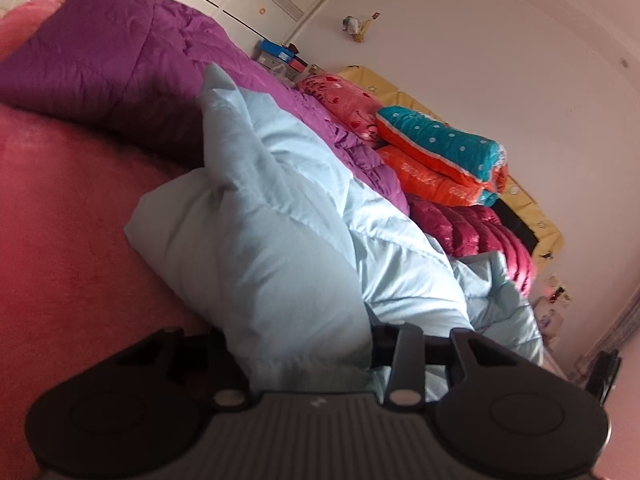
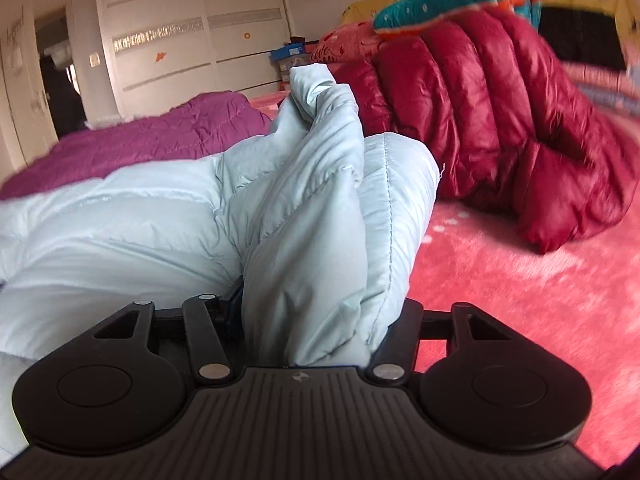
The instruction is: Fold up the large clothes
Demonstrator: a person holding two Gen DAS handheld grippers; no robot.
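Pink plush bedding [image 2: 520, 300] covers the work surface, with a purple quilt [image 1: 100, 60], a dark red puffer coat [image 2: 480, 120] and a stack of folded blankets [image 1: 440, 152] behind it. The pale blue padded garment [image 1: 280, 220] lies bunched on the bed in front of me. My left gripper [image 1: 308, 344] is clenched on one thick fold of it, and my right gripper [image 2: 316, 320] is clenched on another raised fold, so both hands have cloth. I judge this to be the gather-and-lift step, early in the fold. The next move calls for drawing both held edges apart and level, then laying the garment flat. Legible writing: only a partial cursive word on the pink cushion [image 2: 340, 46], unreadable.
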